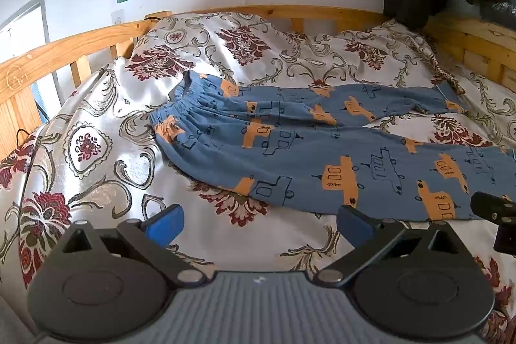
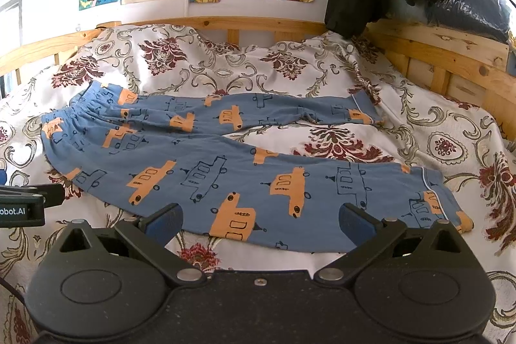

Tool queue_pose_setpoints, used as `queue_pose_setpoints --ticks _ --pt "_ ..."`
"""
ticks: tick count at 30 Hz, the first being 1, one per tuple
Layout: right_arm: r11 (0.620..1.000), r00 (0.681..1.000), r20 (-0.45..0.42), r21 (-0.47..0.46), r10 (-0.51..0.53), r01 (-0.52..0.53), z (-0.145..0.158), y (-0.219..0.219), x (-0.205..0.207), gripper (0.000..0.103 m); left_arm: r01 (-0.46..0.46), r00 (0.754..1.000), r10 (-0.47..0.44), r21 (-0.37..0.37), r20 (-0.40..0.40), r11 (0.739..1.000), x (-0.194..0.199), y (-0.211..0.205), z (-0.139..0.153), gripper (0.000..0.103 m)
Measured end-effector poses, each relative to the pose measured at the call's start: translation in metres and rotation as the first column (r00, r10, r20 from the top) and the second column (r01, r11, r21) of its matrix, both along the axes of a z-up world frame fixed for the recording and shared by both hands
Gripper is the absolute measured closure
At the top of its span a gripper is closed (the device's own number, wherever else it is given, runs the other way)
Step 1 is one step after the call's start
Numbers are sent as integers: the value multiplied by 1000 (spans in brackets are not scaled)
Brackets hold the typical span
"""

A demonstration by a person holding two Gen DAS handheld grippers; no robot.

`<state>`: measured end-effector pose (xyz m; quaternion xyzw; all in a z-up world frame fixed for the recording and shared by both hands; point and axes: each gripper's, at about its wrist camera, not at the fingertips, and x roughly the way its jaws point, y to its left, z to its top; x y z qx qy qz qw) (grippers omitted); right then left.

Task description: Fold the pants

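I am holding my left gripper (image 1: 258,223) and right gripper (image 2: 258,223) with fingers spread apart and gripping nothing, both hovering at the near edge of the bed (image 2: 451,66). The pants (image 2: 225,170) are lying flat across the bedspread (image 2: 322,76), waistband toward the left end, legs splayed apart toward the right. I am risking pinching slippery bedspread along with the near leg, and the splayed legs may be folding crooked.

You hold both wrist cameras low at the near bedside, facing the wall; both share the blue vehicle-print pants (image 1: 290,144) (image 2: 225,163).
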<state>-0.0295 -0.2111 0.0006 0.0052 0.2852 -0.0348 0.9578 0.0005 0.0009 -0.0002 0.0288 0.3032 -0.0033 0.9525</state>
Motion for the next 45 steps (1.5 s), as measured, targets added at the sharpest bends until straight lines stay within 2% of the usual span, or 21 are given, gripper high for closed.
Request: queue_pose_setpoints --ticks 39,45 --pt "1000 1000 -9 -13 4 -4 -2 -2 2 1 -2 1000 2 4 -18 1000 1 0 -1 0" --pt "999 999 -25 -15 39 -40 -4 -3 5 1 -25 998 24 -32 -52 999 8 1 1 0"
